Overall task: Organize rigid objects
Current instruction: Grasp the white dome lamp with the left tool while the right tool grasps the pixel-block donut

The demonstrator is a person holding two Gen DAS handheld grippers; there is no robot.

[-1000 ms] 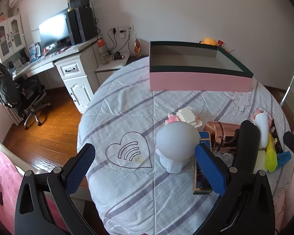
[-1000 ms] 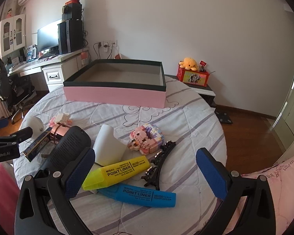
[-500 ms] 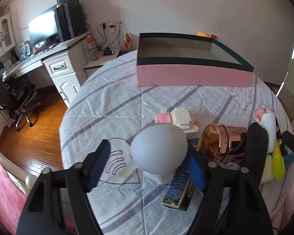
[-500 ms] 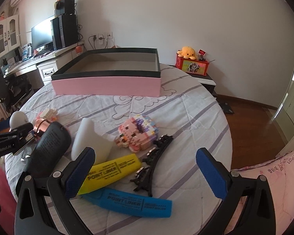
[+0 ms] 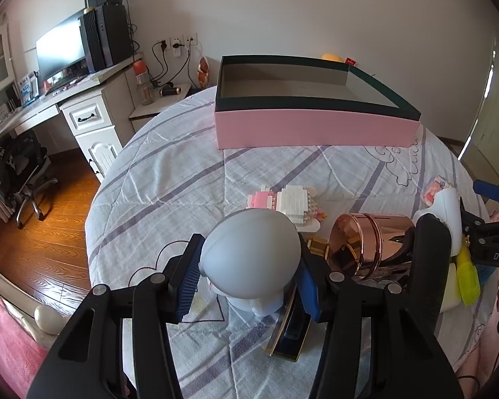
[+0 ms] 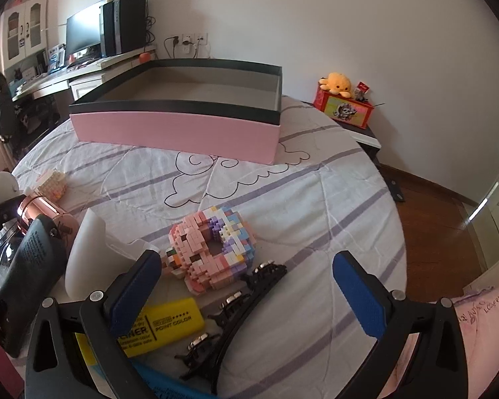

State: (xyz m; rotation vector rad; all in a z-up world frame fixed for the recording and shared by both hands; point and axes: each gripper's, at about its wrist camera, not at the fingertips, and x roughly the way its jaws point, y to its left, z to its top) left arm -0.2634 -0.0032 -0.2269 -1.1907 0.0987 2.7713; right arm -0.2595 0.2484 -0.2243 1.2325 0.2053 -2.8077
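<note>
My left gripper (image 5: 248, 277) is shut on a white round-headed figurine (image 5: 249, 256) that stands on the bedspread. Beside it lie a rose-gold cup (image 5: 366, 242), a white-and-pink brick model (image 5: 292, 201), a flat dark tin (image 5: 291, 332) and a black cylinder (image 5: 427, 266). My right gripper (image 6: 249, 289) is open above a pink brick donut (image 6: 213, 249), a black hair clip (image 6: 236, 316) and a yellow highlighter (image 6: 163, 326). The pink box with a dark rim (image 5: 316, 126) stands open and empty at the far side, and shows in the right wrist view (image 6: 176, 129) too.
A white bottle (image 6: 83, 256) and a blue highlighter (image 6: 156, 379) lie near my right gripper. A desk with a monitor (image 5: 60, 53) and an office chair (image 5: 20, 166) stand to the left. A nightstand with a red box and yellow plush (image 6: 342, 99) is at right.
My left gripper moved forward over the figurine and closed on its head. My right gripper moved forward and lower over the brick donut and stayed open.
</note>
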